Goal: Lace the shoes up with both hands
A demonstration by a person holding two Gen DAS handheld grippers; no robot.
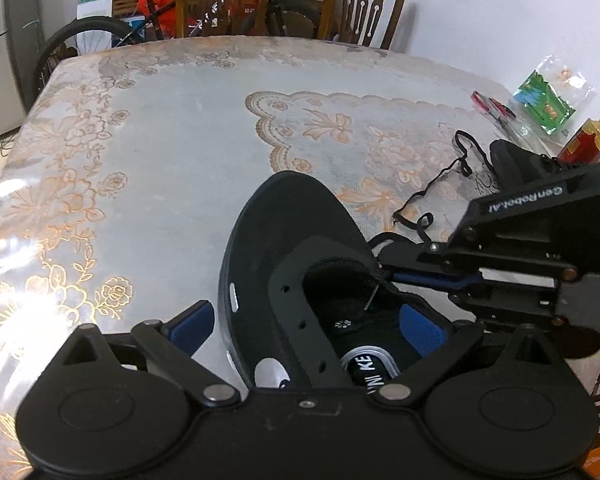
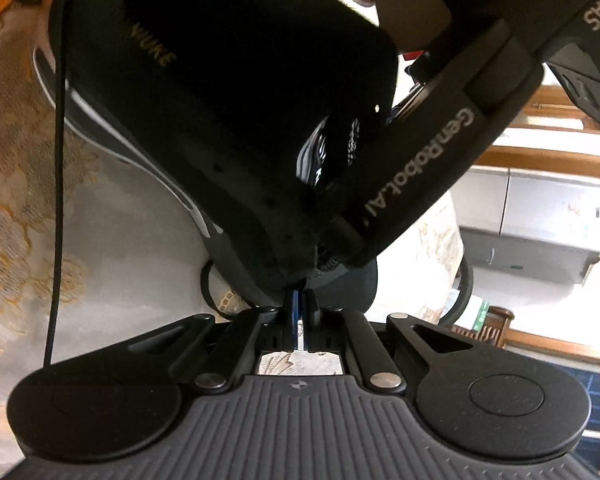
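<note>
A black shoe (image 1: 300,208) lies toe-away on the flowered tablecloth (image 1: 159,140). My left gripper (image 1: 312,312) stands open astride it: the left pad is just outside the sole, and the right pad is inside the shoe's mouth. My right gripper (image 1: 384,270) comes in from the right, shut on the black shoelace (image 1: 432,188) near its end. The lace's thin tip (image 1: 374,298) pokes down by the right eyelet flap. In the right wrist view the shut right gripper (image 2: 298,300) sits at the edge of the shoe (image 2: 239,80). The shoelace (image 2: 59,160) trails down the left side.
A second black shoe (image 1: 512,160) lies behind the right gripper. Red-handled scissors (image 1: 494,106), a green packet (image 1: 544,104) and a red and gold bottle (image 1: 592,140) stand at the table's right edge. Wooden chairs (image 1: 364,8) and a bicycle (image 1: 99,36) are behind the table.
</note>
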